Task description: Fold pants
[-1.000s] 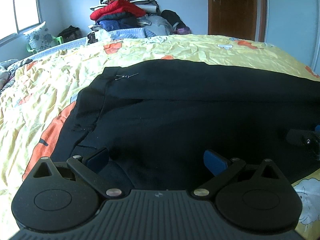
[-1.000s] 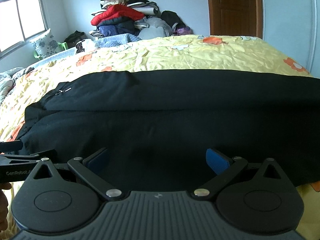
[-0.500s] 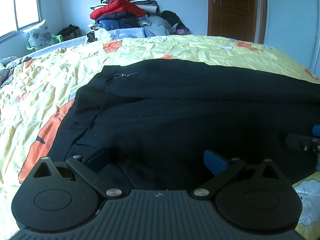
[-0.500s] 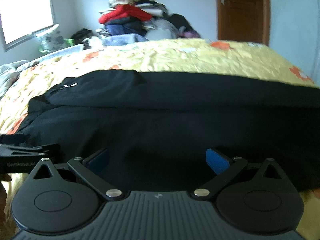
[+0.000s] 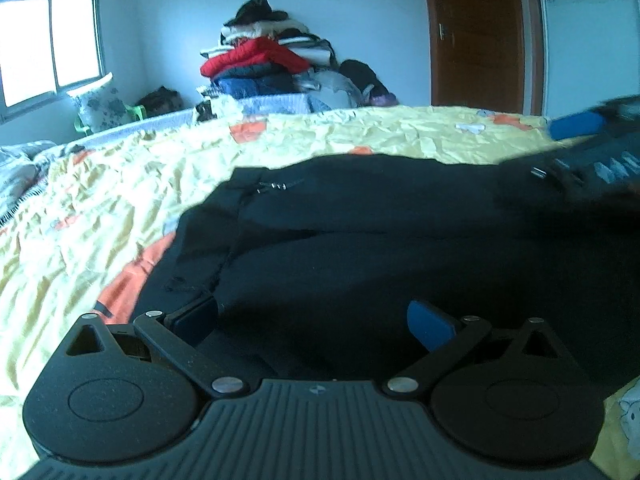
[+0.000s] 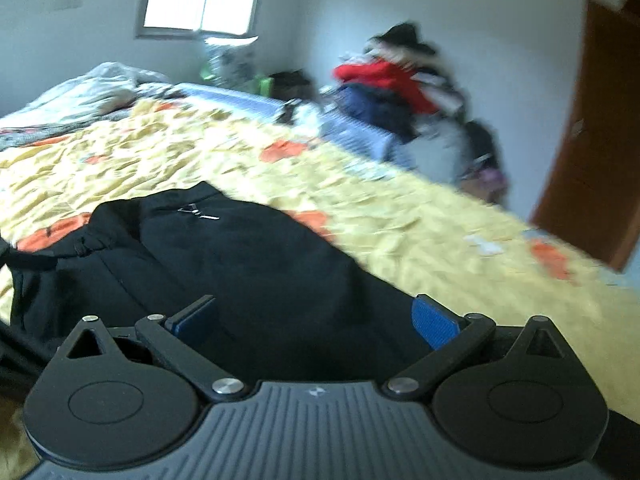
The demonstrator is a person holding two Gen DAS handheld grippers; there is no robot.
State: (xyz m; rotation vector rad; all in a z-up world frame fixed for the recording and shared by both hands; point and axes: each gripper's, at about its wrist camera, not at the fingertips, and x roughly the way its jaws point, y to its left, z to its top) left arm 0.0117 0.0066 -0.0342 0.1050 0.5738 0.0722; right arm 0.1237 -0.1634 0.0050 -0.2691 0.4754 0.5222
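— Where are the pants (image 5: 360, 248)?
— Spread black across the middle of both frames, on the yellow bedspread (image 5: 120, 184).

— What changed?
— The right gripper (image 6: 314, 322) has swung up and leftward; its view blurred and tilted, and it now shows at the left view's upper right. Probably repositioning for a fold.

— The left gripper (image 5: 314, 322)?
— Barely moved. Both are spread wide, grasping nothing.

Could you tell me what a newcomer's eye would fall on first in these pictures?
Probably the black pants, spread across the yellow bedspread just ahead of both open grippers, left and right. Next, the heap of clothes topped by a red jacket, against the far wall beside the brown door.
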